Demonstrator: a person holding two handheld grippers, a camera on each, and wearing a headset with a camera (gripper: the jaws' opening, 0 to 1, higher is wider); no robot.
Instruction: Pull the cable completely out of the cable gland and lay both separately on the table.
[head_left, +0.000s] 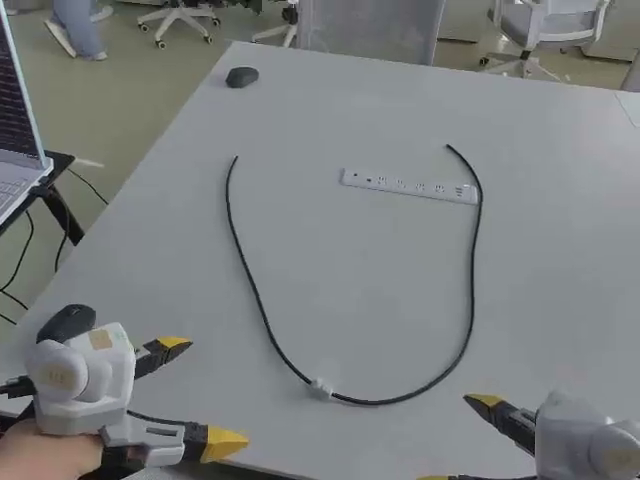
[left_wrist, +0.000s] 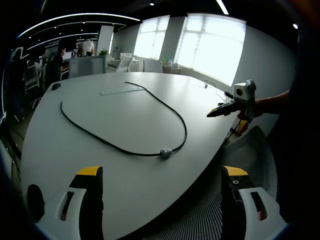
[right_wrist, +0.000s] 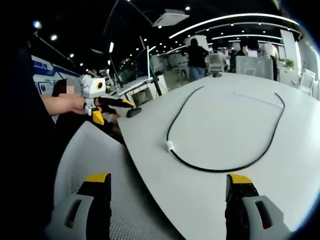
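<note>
One cable (head_left: 250, 290), one cable gland (head_left: 321, 388), one power strip (head_left: 410, 186), two hand-held grippers (head_left: 212, 392) (head_left: 455, 438), probably two mice (head_left: 241, 76) (head_left: 65, 322).

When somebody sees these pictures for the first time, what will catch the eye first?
First the long black cable, lying in a wide U on the white table, with the small white cable gland on it at the bottom of the curve. Then the yellow-tipped left gripper and right gripper at the near edge, both with jaws open and empty.

Open pale grey counter (head_left: 360, 280) ahead of both jaws; thin black cable (head_left: 472, 300) loops across, white power strip (head_left: 408, 186) beyond.
</note>
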